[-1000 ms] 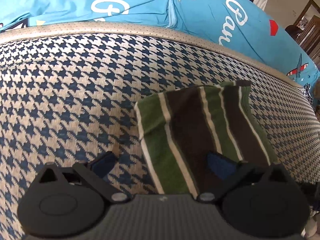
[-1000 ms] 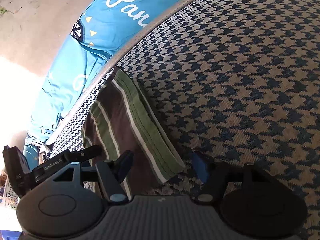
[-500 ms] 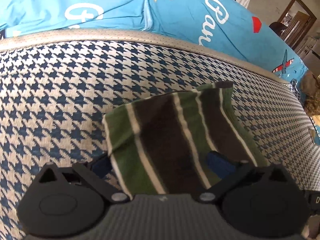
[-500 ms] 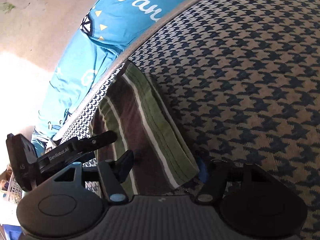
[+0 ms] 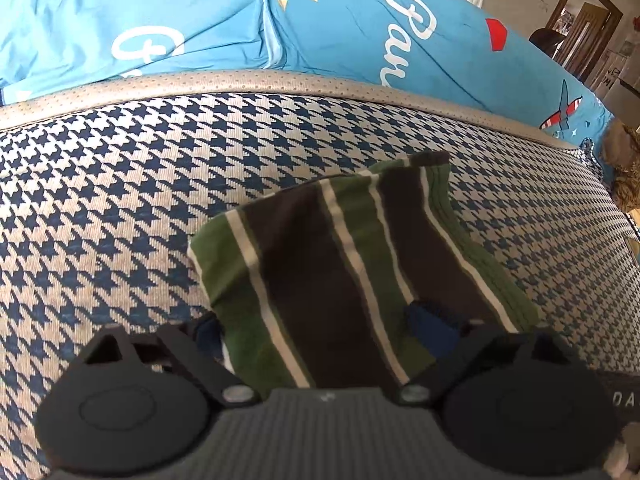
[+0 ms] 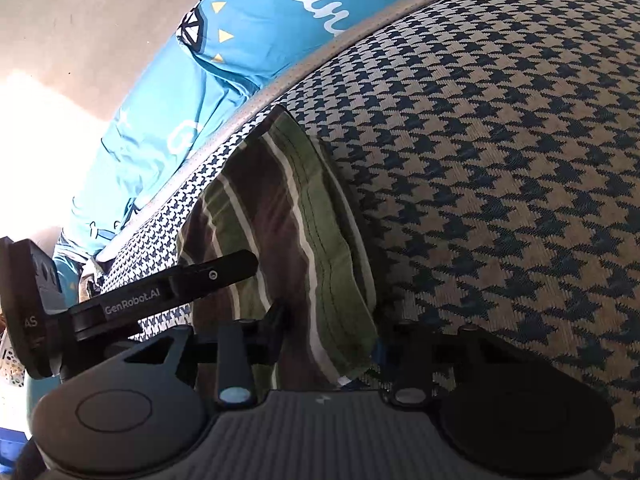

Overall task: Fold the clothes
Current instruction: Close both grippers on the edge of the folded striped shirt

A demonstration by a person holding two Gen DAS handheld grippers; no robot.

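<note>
Both claws stand wide, straddling the near edge of the striped garment [image 5: 352, 272]: left claw [image 5: 316, 328], right claw [image 6: 332, 340]. Seat fabric fully between fingers before closing.

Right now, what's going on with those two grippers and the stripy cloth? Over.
Left gripper open, straddling the striped cloth's near edge. Right gripper open over its corner. Cloth folded on the houndstooth cushion. Nothing in the way.
</note>
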